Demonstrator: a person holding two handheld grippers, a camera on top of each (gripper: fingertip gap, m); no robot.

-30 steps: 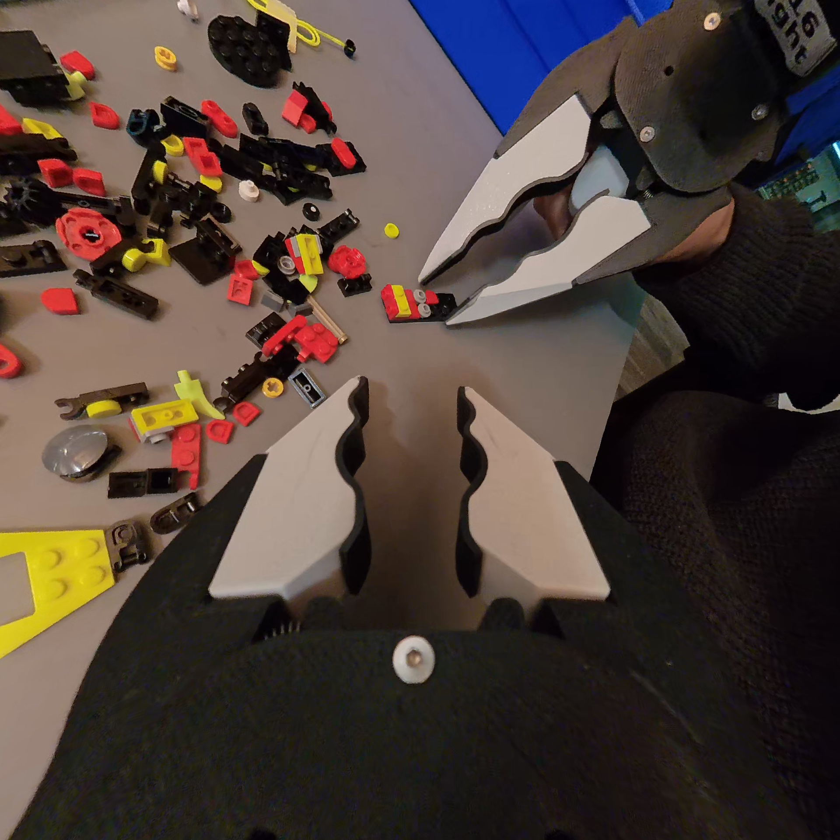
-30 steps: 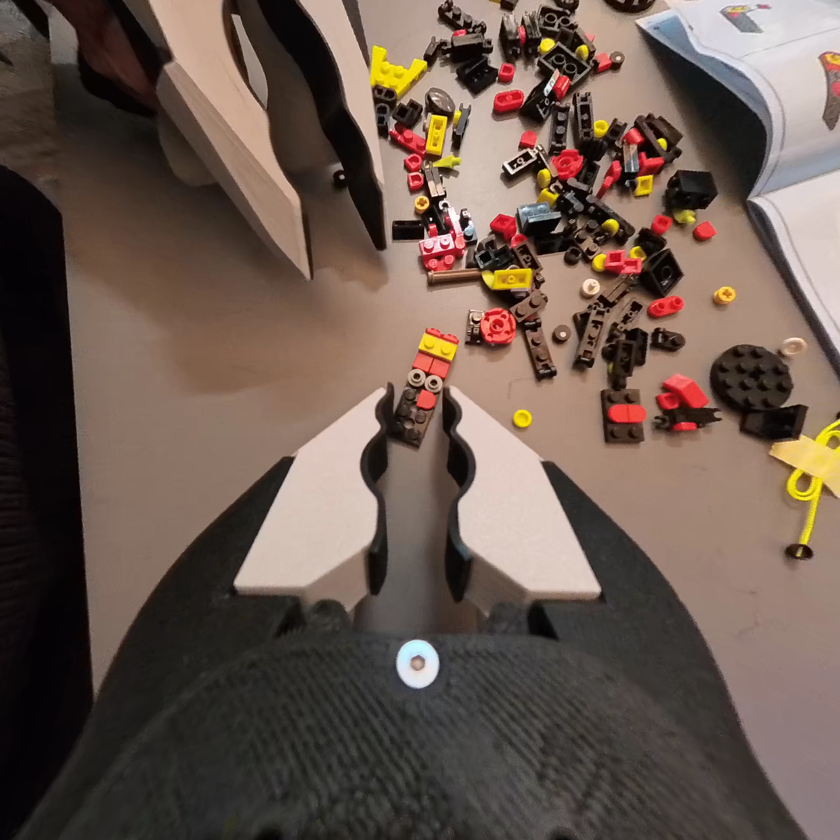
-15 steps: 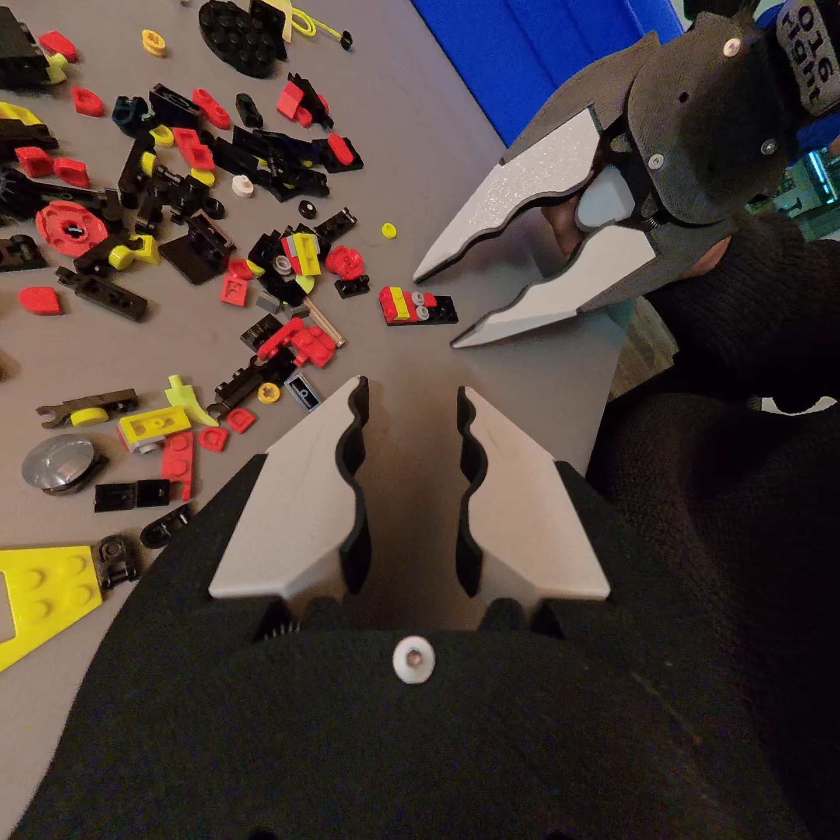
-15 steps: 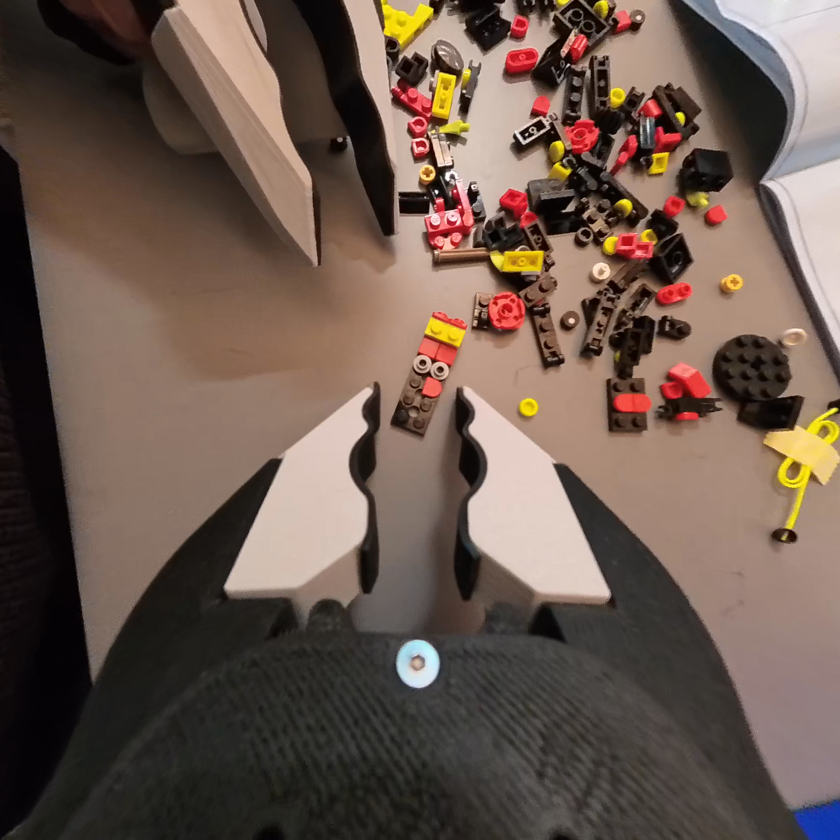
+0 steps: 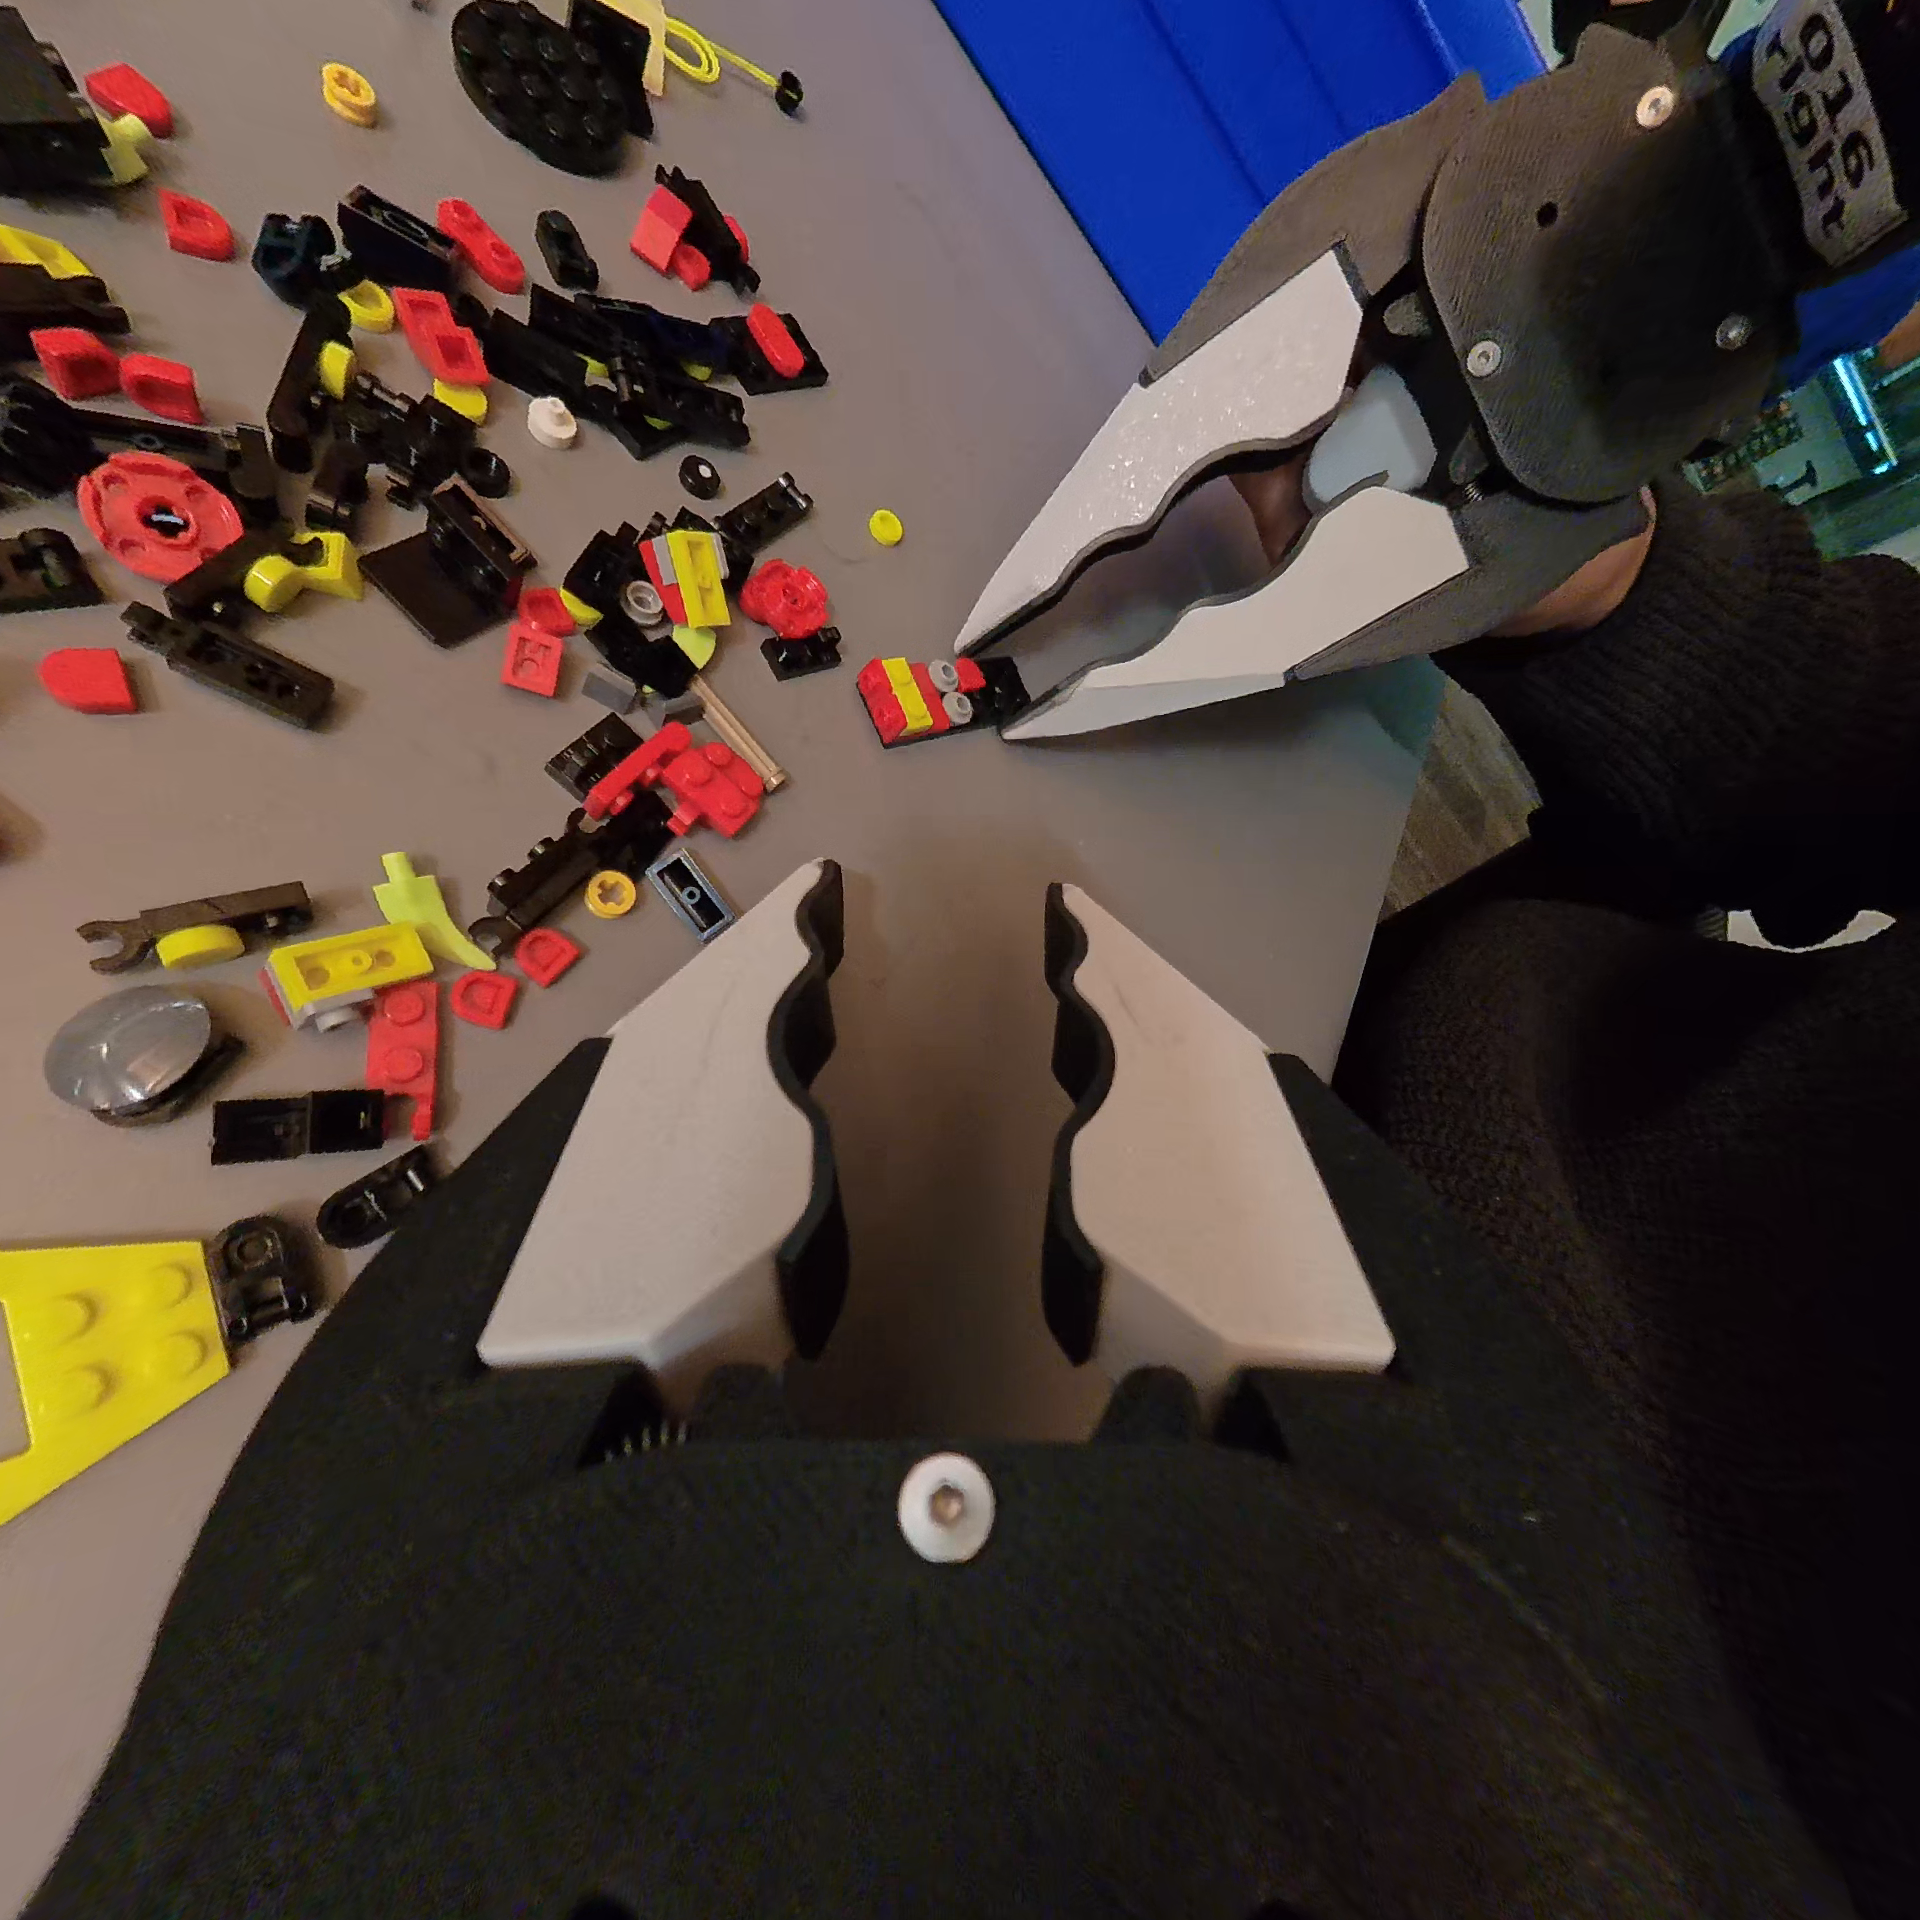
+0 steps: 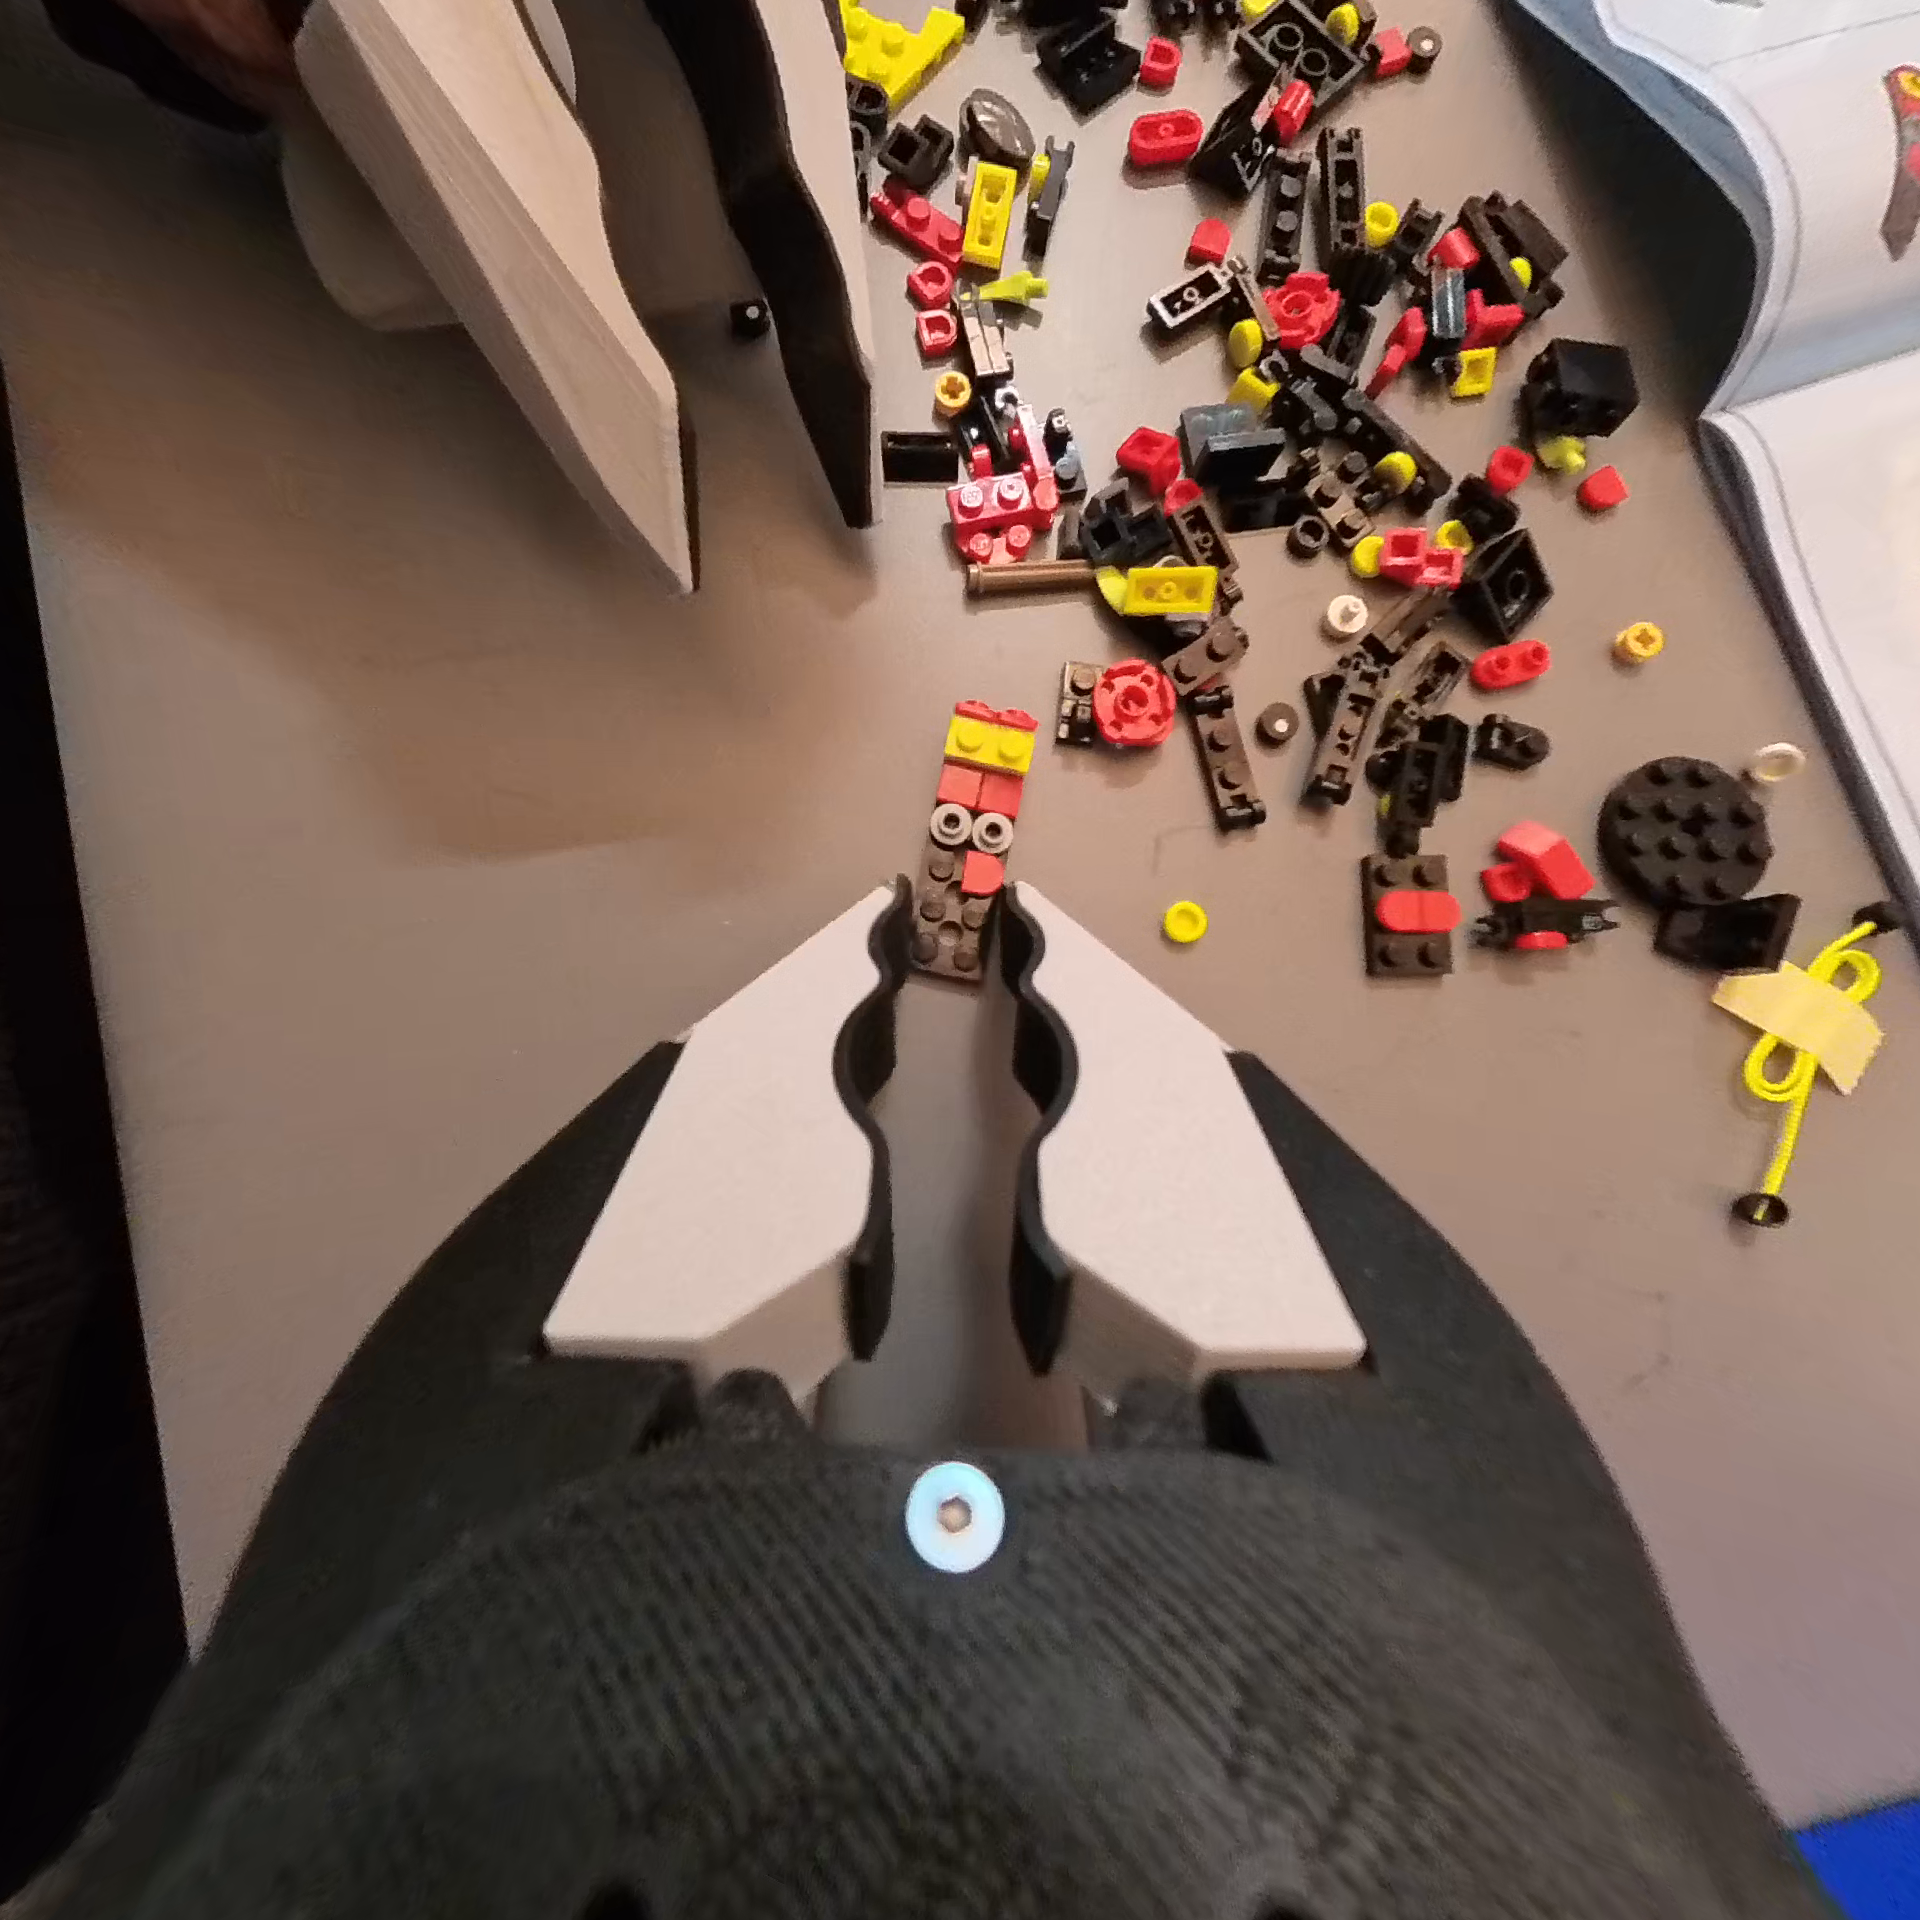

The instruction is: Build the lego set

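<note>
Nearby, loose bricks [image 6: 1299, 436] beside booklet [image 6: 1829, 260].

The near end of the small stacked assembly [image 6: 971, 844] sits tucked between the right claw [image 6: 951, 902] tips — whether they pinch it or merely flank it, I cannot tell. Beyond the left claw [image 5: 940, 883], the yellow wedge plate [image 5: 99, 1340] runs off the picture's edge, as does the booklet [image 6: 1829, 343] to the right claw's far right.
</note>
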